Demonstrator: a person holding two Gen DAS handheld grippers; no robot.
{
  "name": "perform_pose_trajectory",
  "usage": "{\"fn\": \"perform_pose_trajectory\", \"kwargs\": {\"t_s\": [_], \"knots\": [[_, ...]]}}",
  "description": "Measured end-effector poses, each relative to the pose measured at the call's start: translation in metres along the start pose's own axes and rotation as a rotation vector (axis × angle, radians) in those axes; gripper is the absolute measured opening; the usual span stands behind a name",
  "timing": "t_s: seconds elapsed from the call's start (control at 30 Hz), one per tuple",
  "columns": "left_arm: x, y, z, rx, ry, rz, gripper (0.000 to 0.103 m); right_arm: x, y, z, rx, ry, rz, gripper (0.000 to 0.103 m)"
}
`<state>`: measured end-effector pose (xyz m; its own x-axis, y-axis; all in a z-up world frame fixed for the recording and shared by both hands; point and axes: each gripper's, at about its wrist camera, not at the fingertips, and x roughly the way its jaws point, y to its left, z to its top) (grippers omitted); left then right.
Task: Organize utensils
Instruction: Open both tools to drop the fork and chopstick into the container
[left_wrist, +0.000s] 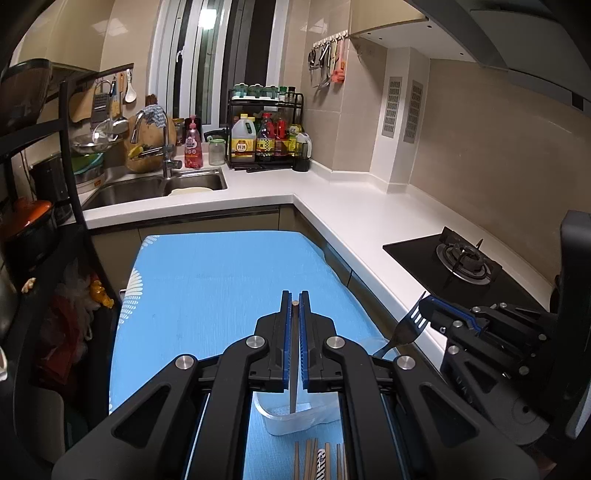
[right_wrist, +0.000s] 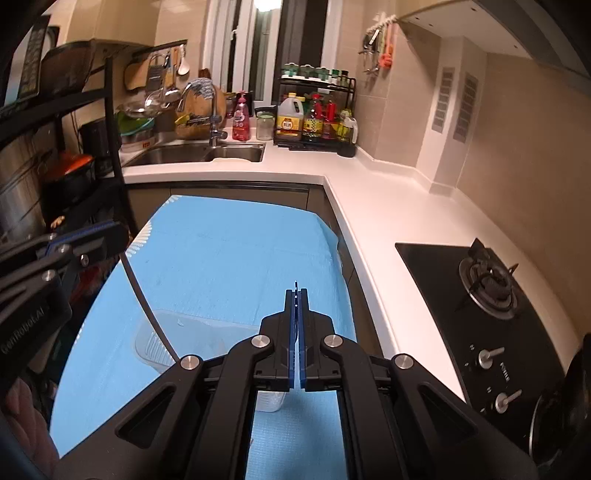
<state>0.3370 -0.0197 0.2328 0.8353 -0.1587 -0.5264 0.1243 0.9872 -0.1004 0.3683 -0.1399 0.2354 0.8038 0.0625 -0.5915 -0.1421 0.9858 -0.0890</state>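
Observation:
My left gripper (left_wrist: 295, 301) is shut on a chopstick (left_wrist: 293, 354), held upright with its lower end inside a clear plastic holder (left_wrist: 291, 417) on the blue mat (left_wrist: 207, 288). Several more chopsticks (left_wrist: 317, 461) lie on the mat below the holder. My right gripper (right_wrist: 296, 291) is shut on a dark fork; the fork (left_wrist: 406, 326) shows in the left wrist view with tines up, beside the holder. In the right wrist view only the fork's thin edge shows between the jaws. The clear holder (right_wrist: 155, 343) also shows there, below the left gripper (right_wrist: 85, 240).
A white L-shaped counter (left_wrist: 351, 210) runs behind and to the right of the mat. A black gas hob (left_wrist: 461, 262) sits on the right. A sink (left_wrist: 159, 188), bottles and a spice rack (left_wrist: 266, 129) stand at the back. A dark shelf rack (left_wrist: 44, 184) stands left.

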Motion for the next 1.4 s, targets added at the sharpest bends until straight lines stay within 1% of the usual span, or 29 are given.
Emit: {"fn": "perform_pose_trajectory", "kwargs": {"t_s": [0.13, 0.2, 0.23, 0.27, 0.3, 0.37, 0.47, 0.53, 0.7, 0.8, 0.87, 0.97, 1.03, 1.1, 1.17, 1.23, 1.27, 1.33, 1.4], "knots": [[0.002, -0.003, -0.004, 0.008, 0.004, 0.002, 0.004, 0.001, -0.005, -0.002, 0.016, 0.003, -0.002, 0.002], [0.003, -0.003, -0.006, 0.004, 0.006, 0.001, 0.004, 0.002, -0.01, -0.003, 0.042, 0.006, 0.004, 0.004], [0.002, -0.001, -0.005, -0.001, 0.006, 0.007, 0.006, 0.001, -0.013, -0.003, 0.051, 0.005, 0.005, 0.007], [0.0, 0.0, -0.006, -0.005, 0.0, 0.01, 0.013, -0.001, -0.016, -0.003, 0.063, -0.006, 0.003, 0.017], [-0.003, 0.001, -0.005, -0.01, -0.01, 0.013, 0.028, -0.005, -0.018, -0.002, 0.074, -0.019, 0.004, 0.027], [-0.014, 0.003, -0.006, -0.01, -0.045, 0.02, 0.045, -0.01, -0.022, -0.002, 0.089, -0.037, 0.003, 0.035], [-0.03, 0.001, -0.01, 0.0, -0.082, 0.035, 0.047, -0.019, -0.028, -0.003, 0.107, -0.054, 0.009, 0.037], [-0.04, 0.001, -0.015, 0.002, -0.103, 0.039, 0.049, -0.026, -0.033, -0.004, 0.13, -0.067, 0.023, 0.037], [-0.068, 0.002, -0.042, 0.0, -0.149, 0.066, 0.056, -0.05, -0.035, -0.009, 0.157, -0.109, 0.038, 0.038], [-0.079, 0.006, -0.064, -0.009, -0.151, 0.093, 0.056, -0.07, -0.03, -0.016, 0.142, -0.164, 0.017, 0.039], [-0.085, 0.012, -0.078, -0.033, -0.147, 0.114, 0.056, -0.086, -0.024, -0.023, 0.115, -0.212, -0.003, 0.039], [-0.096, 0.022, -0.101, -0.073, -0.153, 0.146, 0.056, -0.11, -0.019, -0.036, 0.103, -0.264, 0.012, 0.039], [-0.101, 0.028, -0.117, -0.089, -0.144, 0.153, 0.056, -0.127, -0.015, -0.055, 0.119, -0.294, 0.025, 0.039], [-0.104, 0.032, -0.133, -0.106, -0.122, 0.138, 0.056, -0.136, -0.011, -0.077, 0.131, -0.293, 0.042, 0.039], [-0.106, 0.034, -0.151, -0.095, -0.106, 0.123, 0.056, -0.142, -0.006, -0.1, 0.152, -0.263, 0.055, 0.039], [-0.108, 0.035, -0.169, -0.08, -0.097, 0.121, 0.051, -0.145, -0.004, -0.121, 0.174, -0.249, 0.055, 0.038], [-0.109, 0.035, -0.179, -0.069, -0.09, 0.119, 0.046, -0.145, -0.002, -0.133, 0.19, -0.231, 0.055, 0.037], [-0.108, 0.036, -0.2, -0.063, -0.069, 0.104, 0.04, -0.144, 0.001, -0.154, 0.214, -0.2, 0.079, 0.029], [-0.104, 0.036, -0.221, -0.048, -0.039, 0.098, 0.024, -0.142, 0.007, -0.176, 0.221, -0.179, 0.074, 0.015]]}}
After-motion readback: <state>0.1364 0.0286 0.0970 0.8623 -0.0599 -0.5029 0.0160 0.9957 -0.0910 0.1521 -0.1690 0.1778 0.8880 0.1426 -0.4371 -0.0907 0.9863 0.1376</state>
